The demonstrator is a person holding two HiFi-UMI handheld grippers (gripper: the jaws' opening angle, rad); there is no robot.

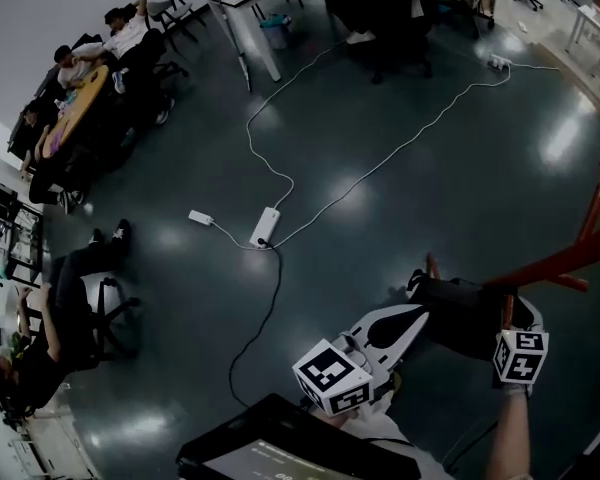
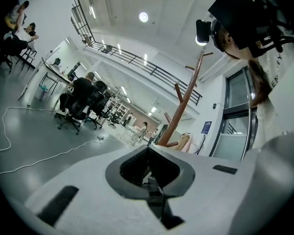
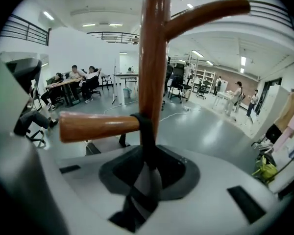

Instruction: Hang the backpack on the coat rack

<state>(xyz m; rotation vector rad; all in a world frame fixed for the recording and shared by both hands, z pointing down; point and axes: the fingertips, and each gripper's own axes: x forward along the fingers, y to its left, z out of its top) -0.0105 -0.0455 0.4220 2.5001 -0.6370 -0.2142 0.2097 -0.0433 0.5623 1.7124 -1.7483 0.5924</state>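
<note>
Clamping backpack [image 1: 465,318] webbing in left gripper [image 2: 149,169], strap [image 3: 147,137] in right gripper [image 3: 147,168]; risking strap sliding off the nine-o'clock peg [image 3: 98,126] on release.

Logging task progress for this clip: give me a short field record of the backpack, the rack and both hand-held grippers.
coat rack: reddish-brown wood
backpack: dark, between both grippers, beside the coat rack
strap: looped over a peg
left hand-held gripper: shut on a black part of the backpack
right hand-held gripper: shut on the strap under the peg
stage: strap hooked, not yet released
</note>
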